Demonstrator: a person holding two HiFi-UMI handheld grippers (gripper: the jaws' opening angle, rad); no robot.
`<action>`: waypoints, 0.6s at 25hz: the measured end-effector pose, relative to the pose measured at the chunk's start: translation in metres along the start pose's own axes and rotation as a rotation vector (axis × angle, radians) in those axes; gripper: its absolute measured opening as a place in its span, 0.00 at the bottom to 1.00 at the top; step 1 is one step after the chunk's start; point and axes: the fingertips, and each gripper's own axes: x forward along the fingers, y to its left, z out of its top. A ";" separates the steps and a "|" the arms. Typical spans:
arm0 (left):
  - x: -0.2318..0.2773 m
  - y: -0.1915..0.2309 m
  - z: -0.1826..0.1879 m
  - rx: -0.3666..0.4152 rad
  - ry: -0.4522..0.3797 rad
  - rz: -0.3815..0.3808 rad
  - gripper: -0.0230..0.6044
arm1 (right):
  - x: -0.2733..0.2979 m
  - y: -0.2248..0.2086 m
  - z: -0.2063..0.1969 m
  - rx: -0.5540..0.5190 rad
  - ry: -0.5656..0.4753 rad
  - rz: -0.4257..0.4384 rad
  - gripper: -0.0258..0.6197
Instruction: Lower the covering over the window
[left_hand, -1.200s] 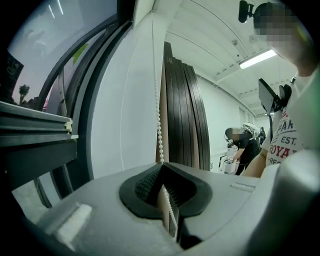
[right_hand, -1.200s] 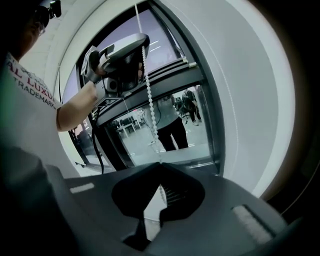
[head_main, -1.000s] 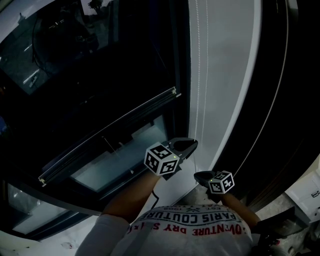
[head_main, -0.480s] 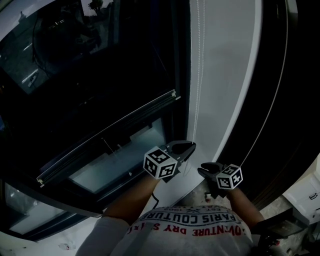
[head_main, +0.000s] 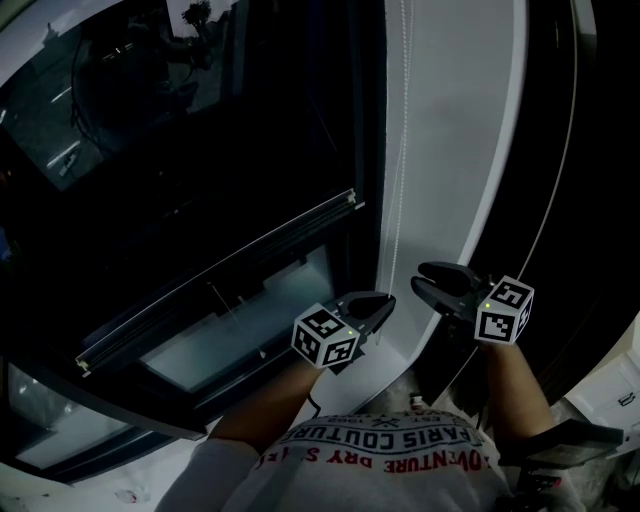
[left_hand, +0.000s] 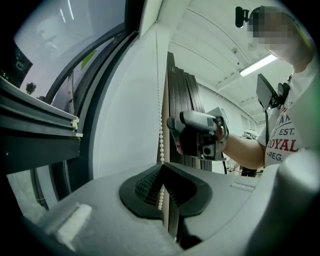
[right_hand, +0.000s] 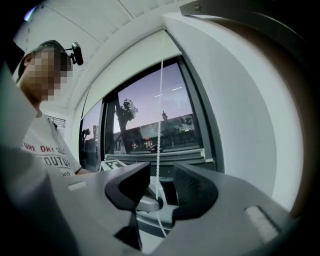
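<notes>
Fingers of the left gripper are pinched together on the white beaded pull cord, which rises straight up from their tips. The right gripper has just been opening its jaws. They stand wide, and the cord hangs free in the gap between them. Left of both pairs of fingers, the dark window blind's grey bottom rail sits partway down the glass.
</notes>
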 end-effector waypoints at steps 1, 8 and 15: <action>0.001 -0.001 0.000 0.005 0.003 -0.004 0.05 | 0.003 0.003 0.012 -0.007 -0.018 0.010 0.25; 0.007 -0.004 -0.001 0.010 0.014 -0.018 0.05 | 0.024 0.012 0.056 -0.021 -0.048 0.049 0.25; 0.011 -0.003 -0.001 0.000 0.010 -0.029 0.05 | 0.041 0.012 0.069 -0.051 -0.027 0.047 0.23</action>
